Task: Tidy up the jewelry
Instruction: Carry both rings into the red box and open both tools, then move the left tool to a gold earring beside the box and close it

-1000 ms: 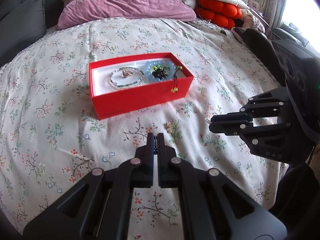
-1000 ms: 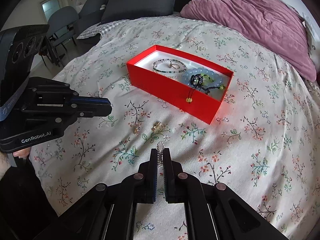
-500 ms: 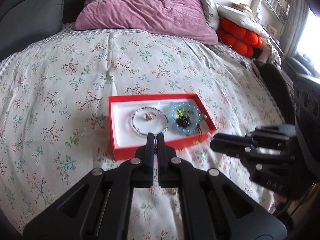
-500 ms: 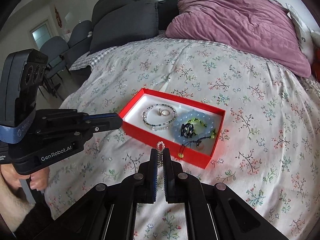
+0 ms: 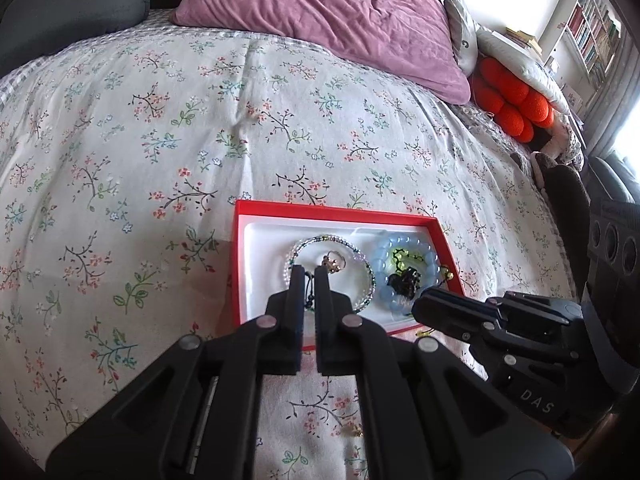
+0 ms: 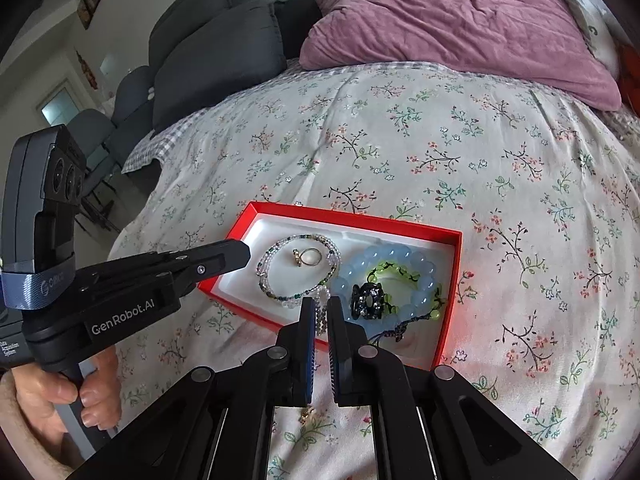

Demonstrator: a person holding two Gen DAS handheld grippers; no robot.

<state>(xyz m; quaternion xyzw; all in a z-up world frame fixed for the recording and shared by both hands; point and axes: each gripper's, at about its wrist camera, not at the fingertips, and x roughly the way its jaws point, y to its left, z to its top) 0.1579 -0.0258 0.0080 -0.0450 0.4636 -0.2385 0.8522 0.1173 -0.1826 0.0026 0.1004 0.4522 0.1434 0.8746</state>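
A red jewelry box with a white lining lies on the flowered bedspread; it also shows in the left wrist view. Inside lie a thin beaded bracelet around a gold ring, a blue bead bracelet, a green one and a dark piece. My right gripper is shut on a small clear bead chain held over the box's near edge. My left gripper is shut above the box, with a dark cord showing between its fingers.
A small gold earring lies on the bedspread below my right gripper. A purple pillow lies at the head of the bed, grey cushions at the far left, an orange knobbly cushion at the right.
Both grippers have moved forward and now hover over the box. The right gripper still carries the bead chain.
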